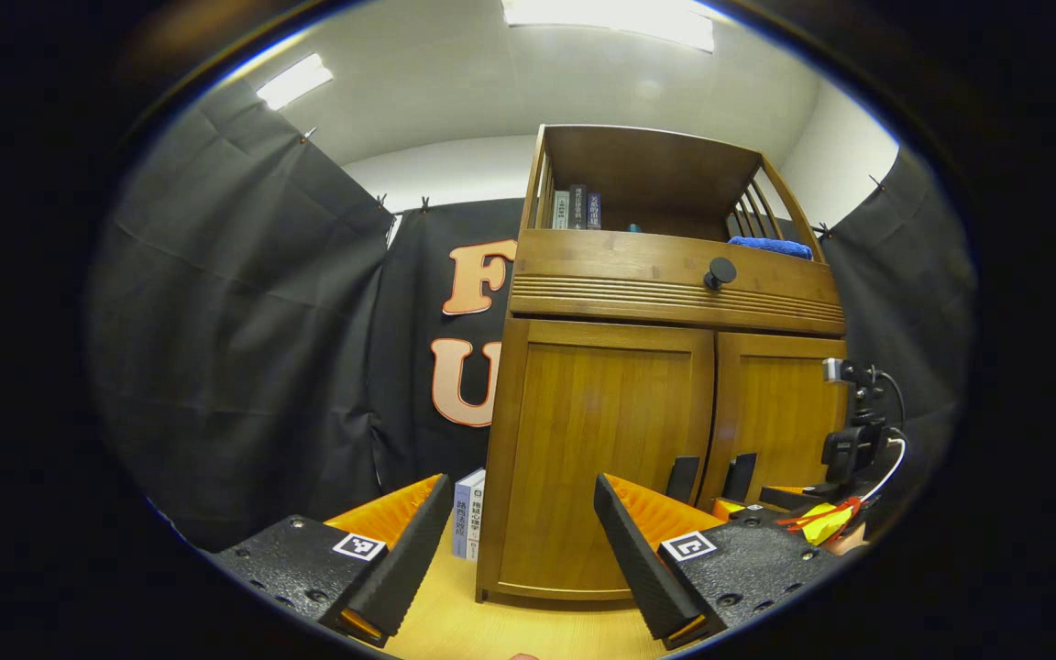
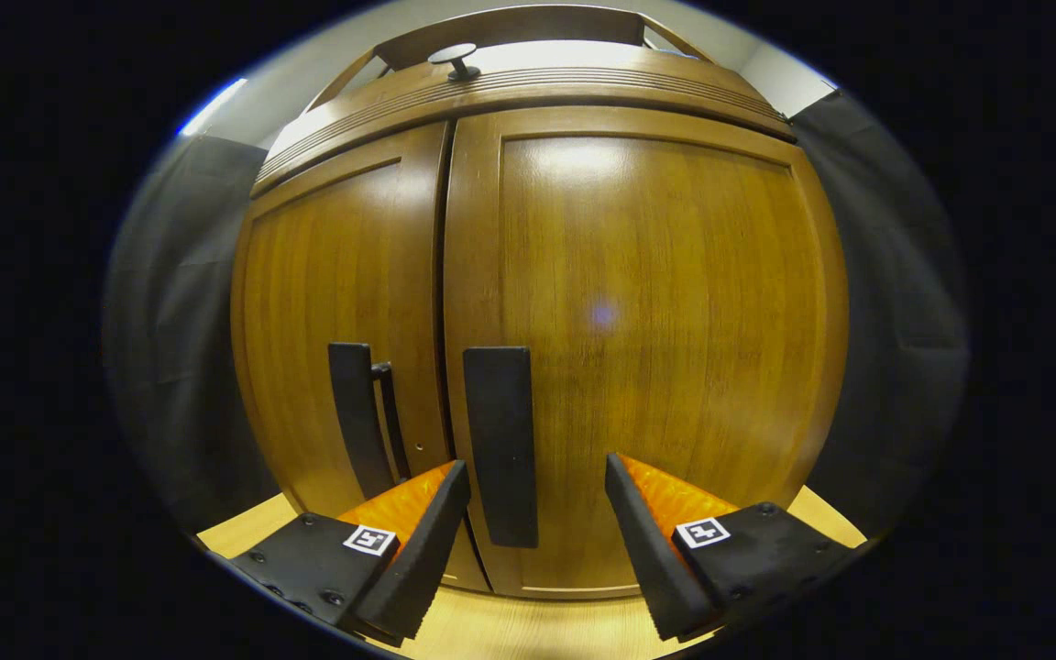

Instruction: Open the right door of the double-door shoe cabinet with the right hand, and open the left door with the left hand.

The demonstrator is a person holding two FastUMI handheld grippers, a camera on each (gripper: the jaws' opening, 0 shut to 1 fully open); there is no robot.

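- Black cloth is hung behind a wooden tabletop (image 1: 455,632) on which the shoe cabinet (image 1: 665,431) stands, both doors shut.
- Right door handle (image 2: 500,445) is seen at 12 o'clock between the wide-open, empty right gripper (image 2: 537,541); closing on it and pulling is judged next.
- Left gripper (image 1: 519,550) is held well back, open and empty, the left door handle (image 1: 682,478) at 1 o'clock.

Left gripper (image 1: 519,541) with square coded tags, screw-studded textured mounts (right gripper (image 2: 537,541) alike)
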